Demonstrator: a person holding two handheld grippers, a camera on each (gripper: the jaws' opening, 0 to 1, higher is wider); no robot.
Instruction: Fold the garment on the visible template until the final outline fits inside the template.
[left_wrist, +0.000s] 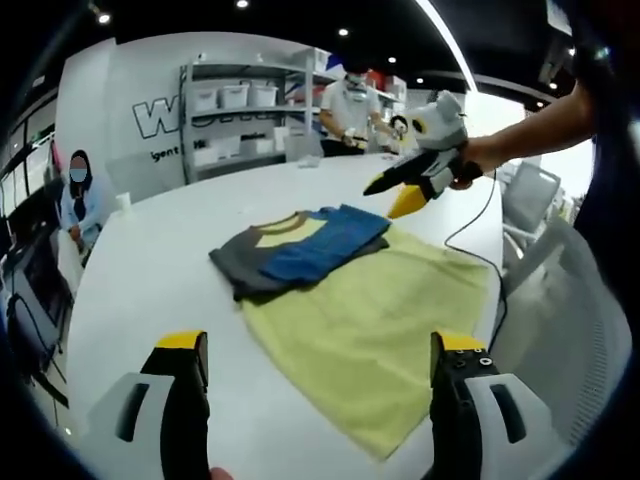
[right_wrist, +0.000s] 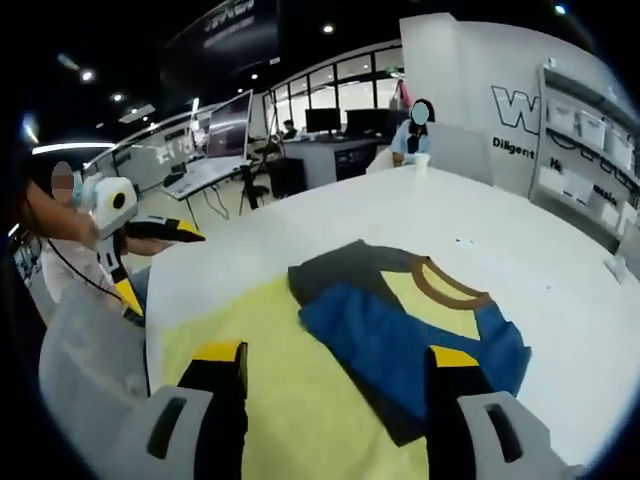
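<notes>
White table (left_wrist: 150, 260) is carrying a folded garment (left_wrist: 300, 245) lying partly on the yellow template (left_wrist: 380, 330), while the left gripper (left_wrist: 315, 400) and right gripper (right_wrist: 335, 395) are hovering released, jaws spread, holding nothing.

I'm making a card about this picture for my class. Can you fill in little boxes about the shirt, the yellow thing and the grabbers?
garment: folded shirt, grey, blue and yellow with a brown collar
template: yellow sheet lying flat on the white table
position: shirt partly on the sheet, partly on bare table
left gripper: open, holding nothing
right gripper: open, holding nothing, over the sheet
</notes>
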